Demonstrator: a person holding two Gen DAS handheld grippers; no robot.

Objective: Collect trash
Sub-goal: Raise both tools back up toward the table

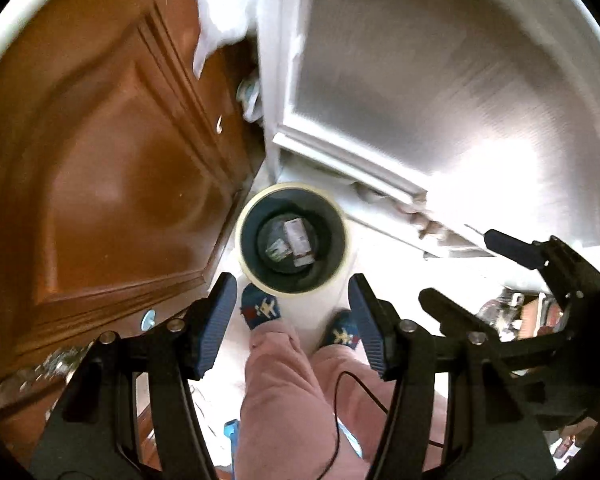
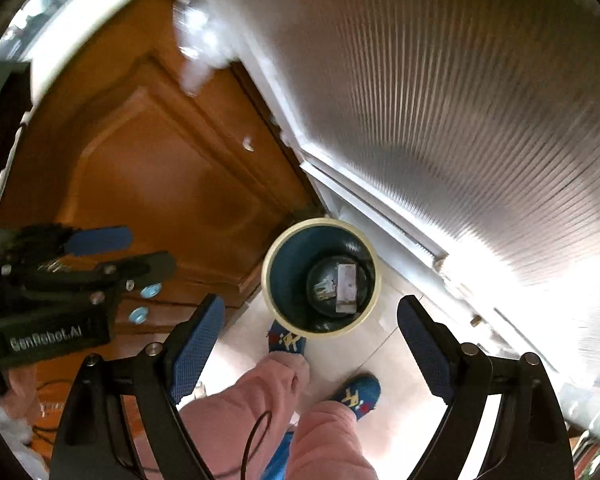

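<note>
With both grippers high above the bin [image 1: 294, 238], left gripper [image 1: 292, 320] and right gripper [image 2: 312, 348] stand apart and empty — trash [image 1: 294, 240], seemingly cartons, lies at its bottom. Drop step looks done — next move calls for locating further litter

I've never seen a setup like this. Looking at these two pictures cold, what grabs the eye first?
Probably the round bin on the pale floor, seen from straight above, with a few scraps of trash at its bottom. It stands in the corner between a brown wooden door and a ribbed white panel. Below it, two patterned blue slippers peek out between the open, empty jaws.
</note>
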